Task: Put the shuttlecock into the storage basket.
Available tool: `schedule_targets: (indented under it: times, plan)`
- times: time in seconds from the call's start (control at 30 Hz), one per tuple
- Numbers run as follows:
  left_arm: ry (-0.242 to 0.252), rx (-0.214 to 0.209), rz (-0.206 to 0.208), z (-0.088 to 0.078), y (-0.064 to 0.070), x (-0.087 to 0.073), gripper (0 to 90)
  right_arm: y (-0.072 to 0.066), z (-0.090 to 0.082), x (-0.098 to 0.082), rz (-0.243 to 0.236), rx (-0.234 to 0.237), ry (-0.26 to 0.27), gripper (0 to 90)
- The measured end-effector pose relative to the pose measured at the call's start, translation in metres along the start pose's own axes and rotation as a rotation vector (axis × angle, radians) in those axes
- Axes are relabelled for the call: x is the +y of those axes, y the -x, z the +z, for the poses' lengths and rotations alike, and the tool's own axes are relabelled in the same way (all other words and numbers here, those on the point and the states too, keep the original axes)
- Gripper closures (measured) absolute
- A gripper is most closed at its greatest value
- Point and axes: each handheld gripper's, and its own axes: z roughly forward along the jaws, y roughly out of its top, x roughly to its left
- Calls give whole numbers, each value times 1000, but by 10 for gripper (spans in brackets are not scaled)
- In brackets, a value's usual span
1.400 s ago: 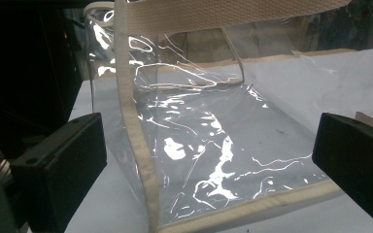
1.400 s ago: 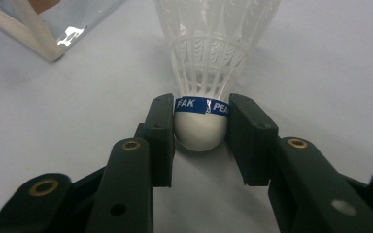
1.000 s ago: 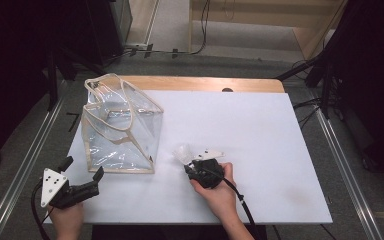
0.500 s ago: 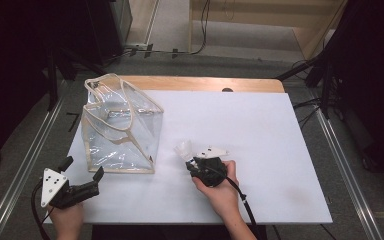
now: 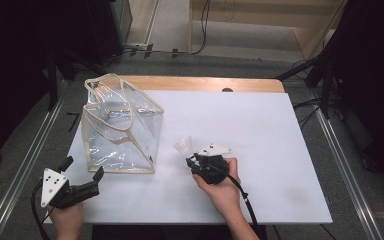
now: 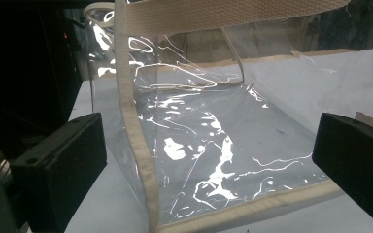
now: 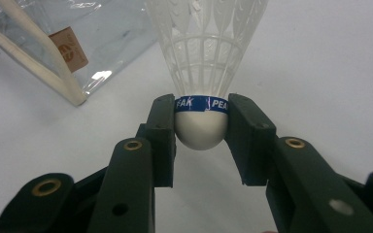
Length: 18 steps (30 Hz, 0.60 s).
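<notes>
A white plastic shuttlecock (image 7: 205, 73) with a blue band round its cork head sits between the jaws of my right gripper (image 7: 201, 127), which is shut on that head. From above, the shuttlecock (image 5: 183, 145) points away from the right gripper (image 5: 195, 159), just over the white table top. A clear plastic bag (image 5: 120, 127) with cream trim stands at the left of the table. My left gripper (image 5: 82, 172) rests open at the near left corner, its jaws wide apart and facing the bag (image 6: 213, 145) with nothing between them.
The white table top (image 5: 260, 135) stretches to the right of the bag, with a wooden edge (image 5: 205, 83) at the back. Metal rails (image 5: 345, 165) run along both sides. Dark equipment and cables stand beyond the table.
The right hand has shifted slightly to the right with the shuttlecock still in its jaws. The left gripper has stayed in place.
</notes>
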Motion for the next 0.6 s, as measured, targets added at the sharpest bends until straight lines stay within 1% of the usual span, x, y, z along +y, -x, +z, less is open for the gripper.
schedule_targets:
  times: [0.6]
  plan:
    - [1, 0, 0, 0, 0, 0, 0, 0, -8, 10, -11, -6, 35, 623]
